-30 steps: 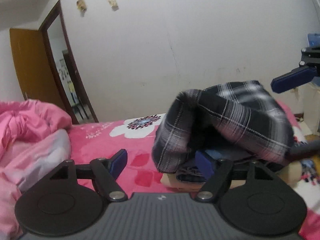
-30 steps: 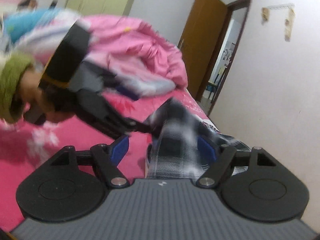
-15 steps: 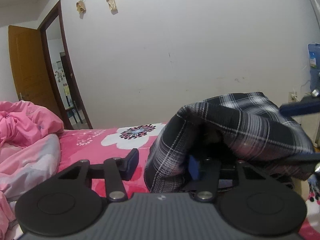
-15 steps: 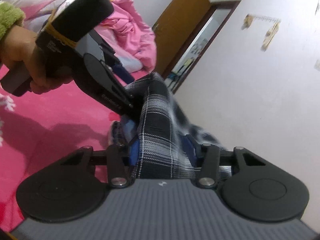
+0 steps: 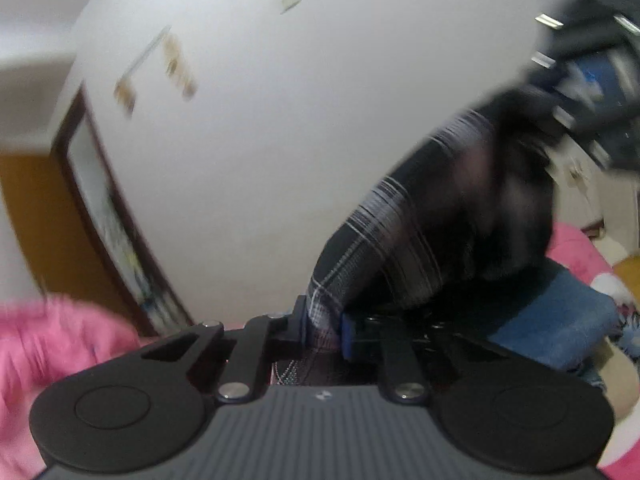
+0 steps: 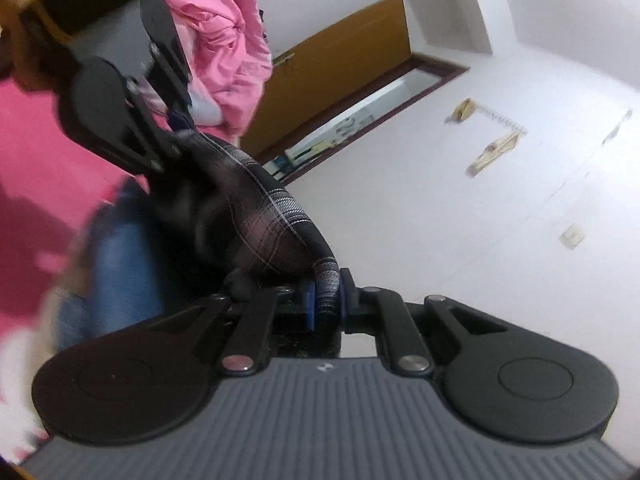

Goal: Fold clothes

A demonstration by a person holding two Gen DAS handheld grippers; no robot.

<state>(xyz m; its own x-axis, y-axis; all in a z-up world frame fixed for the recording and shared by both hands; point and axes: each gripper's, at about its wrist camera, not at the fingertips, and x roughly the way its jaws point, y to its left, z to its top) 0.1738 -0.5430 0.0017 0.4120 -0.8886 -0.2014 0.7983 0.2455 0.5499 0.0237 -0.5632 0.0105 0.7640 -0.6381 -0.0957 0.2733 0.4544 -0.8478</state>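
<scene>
Plaid shirt (image 5: 432, 216) hangs above the blue jeans (image 5: 560, 312), both grippers closing on its edge: left gripper (image 5: 325, 330) and right gripper (image 6: 327, 305) pinch bunched cloth. With only thin folds between the pads, a sharp tug could probably slip the fabric free.

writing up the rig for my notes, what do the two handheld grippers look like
Both match: a ribbed grey body, two round black discs either side, black linkage bars with silver rivets, and black fingers faced with blue pads. See the left gripper and the right gripper. A yellow band wraps the left one's black handle.
</scene>
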